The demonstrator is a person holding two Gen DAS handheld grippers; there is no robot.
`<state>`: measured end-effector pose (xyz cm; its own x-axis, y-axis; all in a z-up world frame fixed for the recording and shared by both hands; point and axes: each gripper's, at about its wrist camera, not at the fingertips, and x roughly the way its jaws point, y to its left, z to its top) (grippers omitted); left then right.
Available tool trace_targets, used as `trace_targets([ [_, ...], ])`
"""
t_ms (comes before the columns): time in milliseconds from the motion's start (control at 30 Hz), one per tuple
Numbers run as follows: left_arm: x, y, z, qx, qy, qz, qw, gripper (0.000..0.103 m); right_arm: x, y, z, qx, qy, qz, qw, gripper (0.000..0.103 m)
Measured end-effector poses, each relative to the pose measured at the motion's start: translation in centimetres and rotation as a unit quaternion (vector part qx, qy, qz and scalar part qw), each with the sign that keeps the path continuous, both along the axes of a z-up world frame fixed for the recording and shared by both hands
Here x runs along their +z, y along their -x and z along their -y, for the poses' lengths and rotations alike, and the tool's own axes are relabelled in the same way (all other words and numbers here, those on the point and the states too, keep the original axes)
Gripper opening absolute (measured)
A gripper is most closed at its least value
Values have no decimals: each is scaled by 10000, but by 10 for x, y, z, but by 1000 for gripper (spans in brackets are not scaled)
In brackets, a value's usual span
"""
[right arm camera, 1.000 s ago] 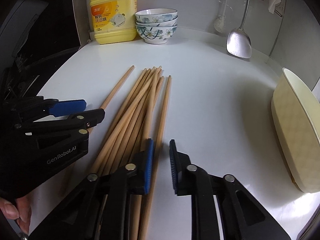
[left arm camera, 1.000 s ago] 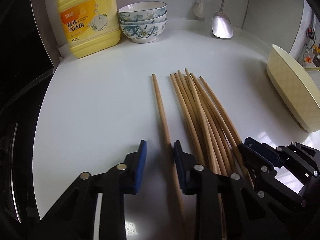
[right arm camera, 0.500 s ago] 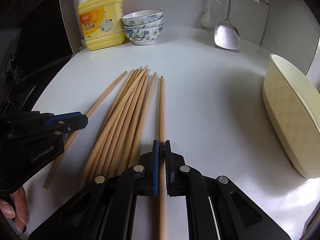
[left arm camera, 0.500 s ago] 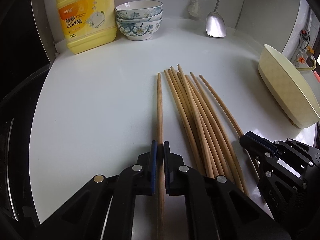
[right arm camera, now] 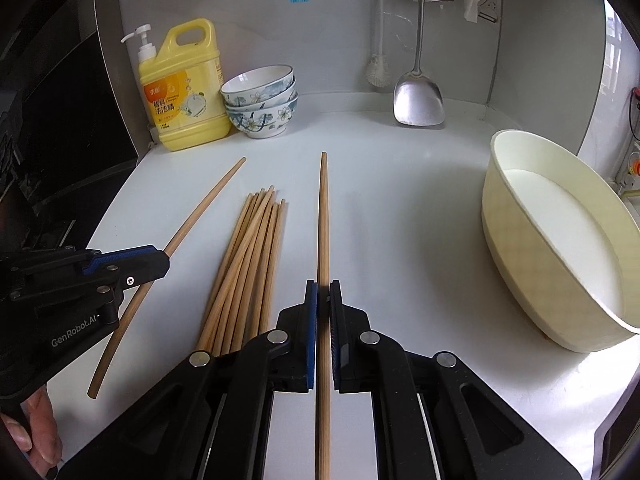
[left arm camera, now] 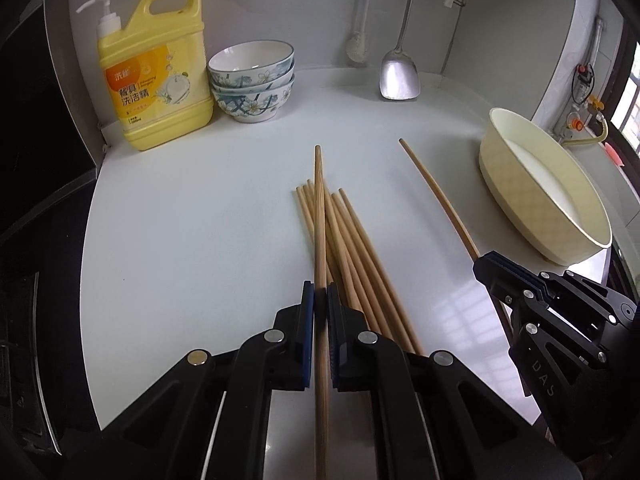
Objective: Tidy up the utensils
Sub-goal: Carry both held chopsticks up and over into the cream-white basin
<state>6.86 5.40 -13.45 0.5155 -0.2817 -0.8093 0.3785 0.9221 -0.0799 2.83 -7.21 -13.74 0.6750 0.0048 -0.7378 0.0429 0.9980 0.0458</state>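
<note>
Each hand's gripper pinches one wooden chopstick lifted off the white counter. My left gripper (left arm camera: 320,300) is shut on a chopstick (left arm camera: 319,216) that points away over the pile. My right gripper (right arm camera: 323,298) is shut on another chopstick (right arm camera: 323,216), right of the pile. Several more chopsticks (right arm camera: 248,264) lie bundled on the counter between the two grippers. In the left wrist view the right gripper (left arm camera: 486,268) shows at the right with its chopstick (left arm camera: 436,196). In the right wrist view the left gripper (right arm camera: 160,258) shows at the left with its chopstick (right arm camera: 200,216).
A cream oblong basin (right arm camera: 552,240) stands at the right. At the back are a yellow detergent jug (right arm camera: 184,88), three stacked floral bowls (right arm camera: 262,100), a hanging metal spatula (right arm camera: 418,100) and a brush. A dark stove area borders the counter's left edge (left arm camera: 90,216).
Both grippers closed on single chopsticks, the left a little after the right, and have risen, lifting them off the counter and away from the bundle.
</note>
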Motion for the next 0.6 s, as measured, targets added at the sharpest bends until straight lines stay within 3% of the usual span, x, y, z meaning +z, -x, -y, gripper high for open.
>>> trace_targets([
  [267,51,10,33,-500,164,169,9985,7,54,19,31,-466,67,204,9987,6],
  [600,99,21,125,-1118,488,305,9921,7,103,49,127,-1157,111,411,9924,6],
])
